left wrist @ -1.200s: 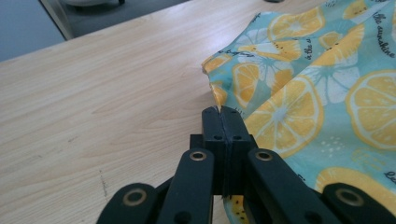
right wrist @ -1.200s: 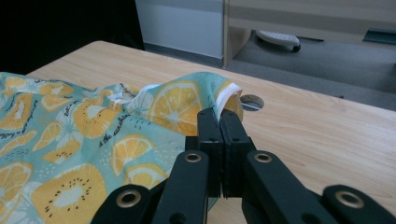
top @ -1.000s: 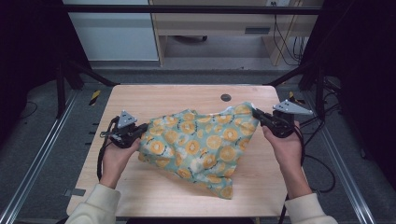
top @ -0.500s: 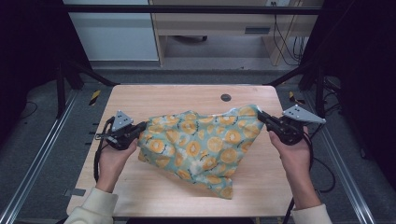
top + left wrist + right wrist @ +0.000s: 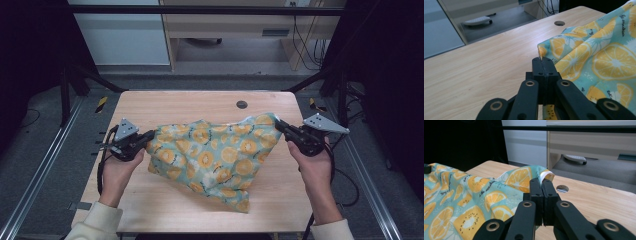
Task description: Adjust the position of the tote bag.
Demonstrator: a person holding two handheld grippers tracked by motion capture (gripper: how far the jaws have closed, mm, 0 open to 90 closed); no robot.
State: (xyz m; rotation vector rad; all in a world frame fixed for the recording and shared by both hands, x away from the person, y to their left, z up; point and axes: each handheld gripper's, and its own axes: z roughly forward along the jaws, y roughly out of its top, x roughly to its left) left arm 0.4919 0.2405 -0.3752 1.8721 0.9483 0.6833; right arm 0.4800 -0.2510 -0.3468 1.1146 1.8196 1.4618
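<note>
While we pinch one corner of the lemon-print cloth (image 5: 215, 155) in the left gripper (image 5: 145, 138) and the opposite corner in the right gripper (image 5: 278, 125), both sets of jaws pressed together on the fabric, the cloth lies rumpled across the middle of the wooden table (image 5: 190, 102), lifted a little at the two held corners. We judge that we are at the spreading step, with the near part bunched toward the table's front edge. Next we need to draw the hands apart evenly, keeping both pinches firm so neither corner slips.
</note>
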